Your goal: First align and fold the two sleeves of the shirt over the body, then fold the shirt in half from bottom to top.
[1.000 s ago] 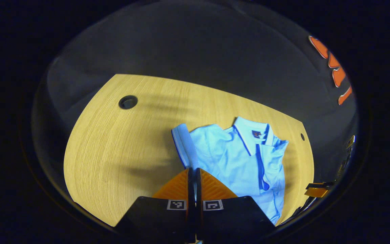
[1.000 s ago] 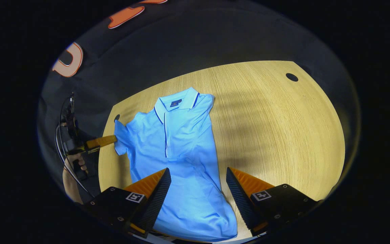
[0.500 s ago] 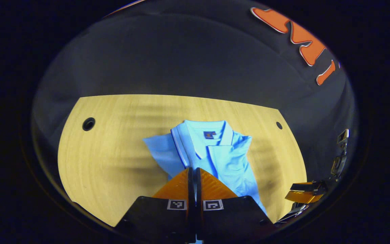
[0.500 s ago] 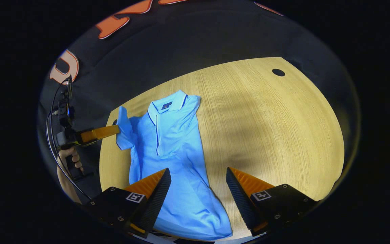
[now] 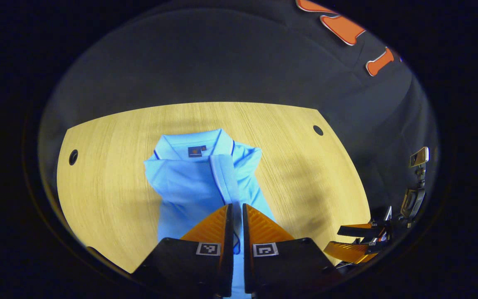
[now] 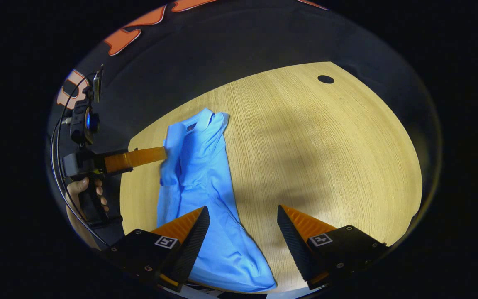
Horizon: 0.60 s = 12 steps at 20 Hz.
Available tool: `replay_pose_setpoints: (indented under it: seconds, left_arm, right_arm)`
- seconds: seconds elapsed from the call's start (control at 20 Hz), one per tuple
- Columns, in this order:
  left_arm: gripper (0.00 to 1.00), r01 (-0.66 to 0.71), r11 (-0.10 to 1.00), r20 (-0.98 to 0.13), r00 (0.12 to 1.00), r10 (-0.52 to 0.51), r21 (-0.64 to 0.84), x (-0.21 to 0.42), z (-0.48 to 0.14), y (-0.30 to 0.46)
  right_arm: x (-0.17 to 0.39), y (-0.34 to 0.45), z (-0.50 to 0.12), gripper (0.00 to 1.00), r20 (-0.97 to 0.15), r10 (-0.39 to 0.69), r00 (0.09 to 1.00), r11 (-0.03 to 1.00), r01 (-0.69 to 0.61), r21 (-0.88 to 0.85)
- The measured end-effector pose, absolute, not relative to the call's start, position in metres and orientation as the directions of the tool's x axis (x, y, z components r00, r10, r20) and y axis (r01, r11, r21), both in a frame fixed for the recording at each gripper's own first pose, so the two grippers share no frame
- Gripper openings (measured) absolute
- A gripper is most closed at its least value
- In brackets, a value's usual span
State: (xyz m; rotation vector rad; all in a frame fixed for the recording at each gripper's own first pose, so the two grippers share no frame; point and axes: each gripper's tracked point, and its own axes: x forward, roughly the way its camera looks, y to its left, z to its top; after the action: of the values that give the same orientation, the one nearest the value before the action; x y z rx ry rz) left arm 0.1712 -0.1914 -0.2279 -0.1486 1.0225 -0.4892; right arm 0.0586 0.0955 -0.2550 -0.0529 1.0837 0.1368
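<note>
Soft, light polo shirt [image 5: 193, 187] on counter [image 5: 110, 166]; sleeve pinched in left fingers [image 5: 235, 209] near collar; right fingers [image 6: 243, 226] wide, empty; best gripped by hem.

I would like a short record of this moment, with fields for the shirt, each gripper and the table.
shirt: light blue polo, lying collar-far on the table, one sleeve folded over the body
left gripper: jaws nearly together with the sleeve's cuff between them; whether both press on it is unclear
right gripper: jaws wide apart, holding nothing, above the shirt's lower part
table: light wood, with two round holes
fold in half: not yet done
</note>
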Motion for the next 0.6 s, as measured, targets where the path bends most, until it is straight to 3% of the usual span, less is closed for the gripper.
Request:
replay_pose_setpoints:
  seconds: [0.05, 0.3, 0.4, 0.6]
  left_arm:
    - [0.22, 0.325, 0.883, -0.781, 0.427, -0.457, -0.339, 0.167, -0.228, -0.196]
    - [0.94, 0.279, 0.922, -0.806, 0.459, -0.375, -0.270, 0.150, -0.229, -0.169]
    - [1.00, 0.248, 0.932, -0.807, 0.473, -0.354, -0.263, 0.140, -0.229, -0.152]
    - [1.00, 0.184, 0.955, -0.833, 0.469, -0.292, -0.232, 0.103, -0.248, -0.103]
  right_arm:
    - [0.057, 0.096, -0.255, 0.99, -0.885, 0.087, 0.458, 0.990, -0.141, 0.024]
    - [0.053, 0.093, -0.259, 0.99, -0.890, 0.078, 0.449, 0.987, -0.159, 0.006]
    - [0.048, 0.091, -0.262, 0.99, -0.894, 0.070, 0.444, 0.984, -0.177, -0.011]
    - [0.025, 0.096, -0.274, 0.99, -0.911, 0.060, 0.407, 0.976, -0.215, -0.031]
